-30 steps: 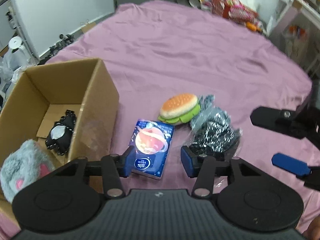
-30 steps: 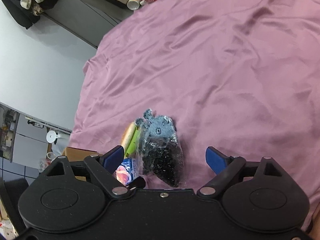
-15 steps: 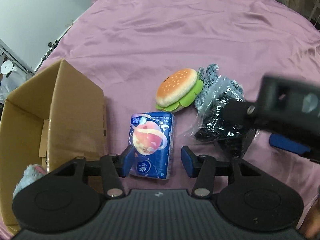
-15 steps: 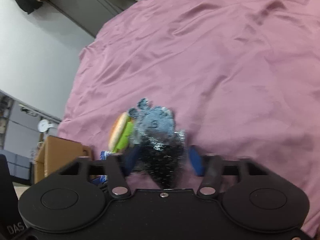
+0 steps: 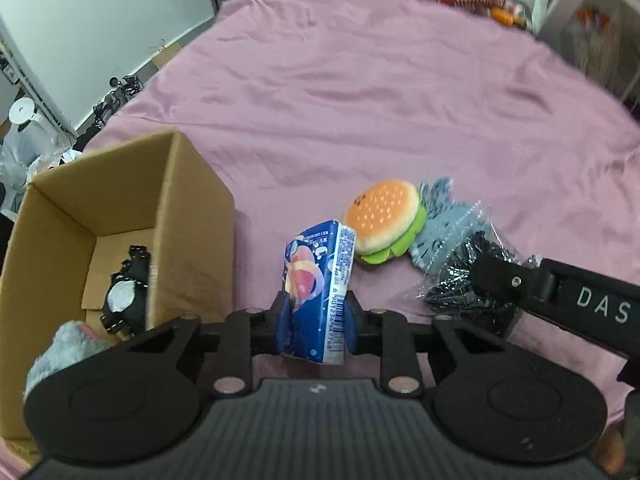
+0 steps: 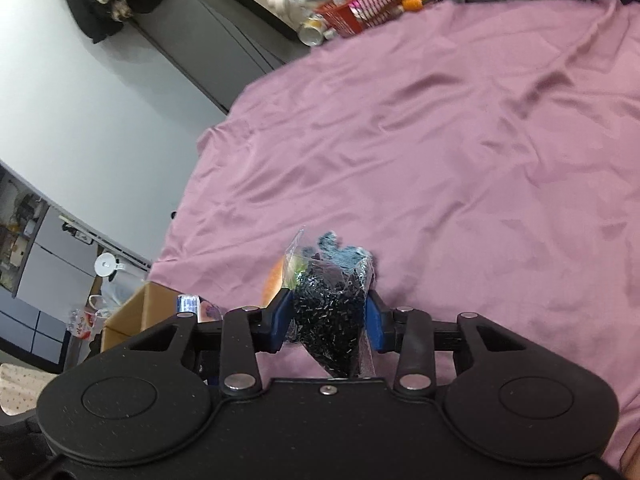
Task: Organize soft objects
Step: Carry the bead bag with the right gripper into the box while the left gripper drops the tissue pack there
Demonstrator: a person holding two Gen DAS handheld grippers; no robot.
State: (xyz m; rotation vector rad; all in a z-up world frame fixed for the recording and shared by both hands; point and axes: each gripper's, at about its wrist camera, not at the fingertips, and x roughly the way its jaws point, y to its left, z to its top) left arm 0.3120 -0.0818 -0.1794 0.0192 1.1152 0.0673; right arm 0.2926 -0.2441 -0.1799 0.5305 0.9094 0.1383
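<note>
My left gripper (image 5: 314, 322) is closing, its blue pads pressed on a blue tissue pack (image 5: 316, 288) with a planet print, tilted up off the purple cloth (image 5: 360, 100). Just beyond it lies a plush hamburger (image 5: 384, 220). My right gripper (image 6: 326, 318) is closing too, its pads squeezing a clear bag of black and grey pieces (image 6: 332, 300); the same bag (image 5: 460, 252) appears at the right in the left wrist view under the right gripper's black finger (image 5: 500, 276). An open cardboard box (image 5: 120, 216) stands at the left.
Inside the box lie a black plush (image 5: 128, 296) and a grey fluffy toy (image 5: 68, 344). A red basket (image 6: 368, 0) and bottles crowd the far edge of the cloth. A white wall and a shelf border the left side.
Both grippers have shut: the left onto the tissue pack, which now tilts up from lying flat, and the right onto the bag, which has lifted slightly.
</note>
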